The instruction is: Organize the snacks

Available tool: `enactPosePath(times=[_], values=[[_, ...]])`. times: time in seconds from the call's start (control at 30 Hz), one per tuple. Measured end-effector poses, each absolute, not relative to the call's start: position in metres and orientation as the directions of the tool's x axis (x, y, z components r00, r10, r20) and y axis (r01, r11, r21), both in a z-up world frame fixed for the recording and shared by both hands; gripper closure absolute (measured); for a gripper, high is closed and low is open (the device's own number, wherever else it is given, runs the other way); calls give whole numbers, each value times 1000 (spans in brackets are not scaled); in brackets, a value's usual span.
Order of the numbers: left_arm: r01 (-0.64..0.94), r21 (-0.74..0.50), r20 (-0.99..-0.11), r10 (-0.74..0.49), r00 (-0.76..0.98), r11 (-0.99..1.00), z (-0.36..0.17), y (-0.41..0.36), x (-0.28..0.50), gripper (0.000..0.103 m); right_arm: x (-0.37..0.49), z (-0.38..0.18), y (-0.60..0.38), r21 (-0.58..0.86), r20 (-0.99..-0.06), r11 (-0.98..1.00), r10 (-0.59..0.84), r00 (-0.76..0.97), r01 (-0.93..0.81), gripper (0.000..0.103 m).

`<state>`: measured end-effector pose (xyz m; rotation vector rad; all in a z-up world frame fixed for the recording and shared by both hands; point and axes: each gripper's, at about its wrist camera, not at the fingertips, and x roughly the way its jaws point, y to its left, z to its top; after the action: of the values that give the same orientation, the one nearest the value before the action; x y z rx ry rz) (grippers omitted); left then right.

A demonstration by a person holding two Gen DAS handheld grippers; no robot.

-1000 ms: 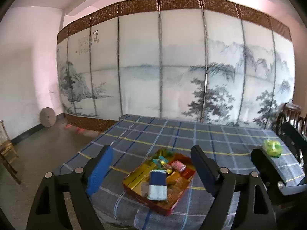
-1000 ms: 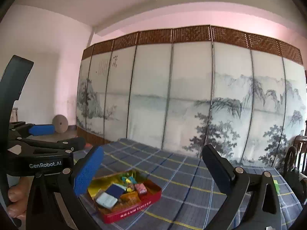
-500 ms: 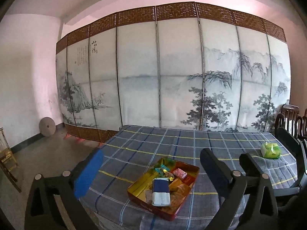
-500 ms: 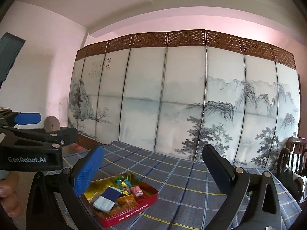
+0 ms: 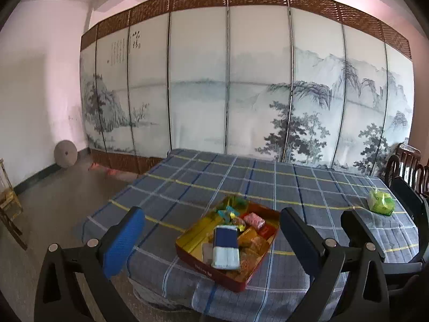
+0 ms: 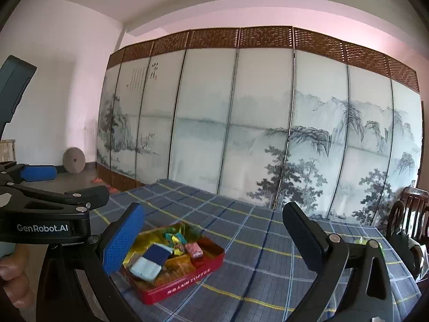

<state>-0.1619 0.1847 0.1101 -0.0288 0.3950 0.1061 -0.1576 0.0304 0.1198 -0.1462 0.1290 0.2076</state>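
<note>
The red tin (image 5: 214, 271) of snacks sits near the table's (image 5: 187, 185) front edge, bare cloth behind it, both the left gripper (image 5: 211, 237) and right gripper (image 6: 214, 237) spread wide and empty, the wrappers too jumbled to tell apart.

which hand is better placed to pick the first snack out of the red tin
Left, probably. In the left wrist view the red tin lies straight ahead between the open jaws of the left gripper. In the right wrist view the tin sits off to the left of the right gripper, partly behind its blue finger pad.
</note>
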Motion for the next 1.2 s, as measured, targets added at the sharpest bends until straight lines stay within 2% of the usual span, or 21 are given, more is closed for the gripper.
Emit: enactPosePath(times=[0.33,1.2], values=[[-165,-7,-425,146,893,986,99,202,-161,1,-150,109,31,-127,-196,965,204,959,-231,1],[-166,29,-452,161,877,986,91,193,-161,1,-152,110,33,-128,-189,962,214,958,-240,1]])
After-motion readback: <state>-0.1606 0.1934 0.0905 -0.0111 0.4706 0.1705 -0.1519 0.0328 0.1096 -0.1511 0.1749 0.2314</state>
